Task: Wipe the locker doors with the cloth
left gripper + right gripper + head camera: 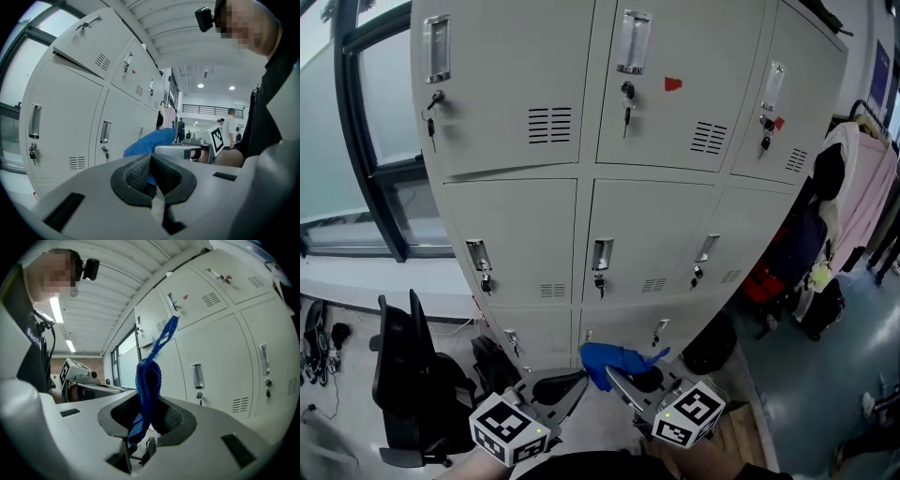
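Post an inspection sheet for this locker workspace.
Surface: grey locker doors, shut, keys hanging in the locks; red stickers on two upper doors.
Job's things: blue cloth, bunched, held clear of the doors.
Clutter: black office chair left of the lockers; bags at their right.
Grippers: right gripper shut on the cloth; left gripper shut, empty.
Cables: loose cables on the floor, far left.
Surroundings: window left; hanging clothes right; people farther back.
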Demonstrator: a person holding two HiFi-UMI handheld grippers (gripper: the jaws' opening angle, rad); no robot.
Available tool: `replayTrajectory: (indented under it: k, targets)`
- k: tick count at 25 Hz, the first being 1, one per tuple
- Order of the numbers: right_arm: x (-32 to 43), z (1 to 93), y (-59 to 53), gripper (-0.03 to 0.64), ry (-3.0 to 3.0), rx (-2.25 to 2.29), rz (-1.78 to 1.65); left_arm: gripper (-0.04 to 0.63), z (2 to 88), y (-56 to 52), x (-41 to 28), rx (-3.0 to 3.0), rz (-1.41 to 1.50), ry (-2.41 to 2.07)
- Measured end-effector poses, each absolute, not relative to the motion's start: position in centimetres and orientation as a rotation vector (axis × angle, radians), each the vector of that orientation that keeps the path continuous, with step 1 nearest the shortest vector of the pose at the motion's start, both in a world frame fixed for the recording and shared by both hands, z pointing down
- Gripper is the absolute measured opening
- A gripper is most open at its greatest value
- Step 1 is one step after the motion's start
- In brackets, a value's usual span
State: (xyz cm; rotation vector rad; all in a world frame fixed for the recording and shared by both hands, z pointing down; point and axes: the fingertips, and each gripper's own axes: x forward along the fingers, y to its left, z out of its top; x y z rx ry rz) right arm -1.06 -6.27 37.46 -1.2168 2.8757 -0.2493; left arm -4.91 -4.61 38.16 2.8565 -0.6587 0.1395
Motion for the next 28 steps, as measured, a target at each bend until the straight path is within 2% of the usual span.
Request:
replayTrajectory:
  k: [28]
  targets:
    - [0.0, 38.2, -3.0, 0.097, 2.936, -1.226, -0.09, 0.006, 38.3, -1.7, -2.7, 2.852, 0.164, -0.657]
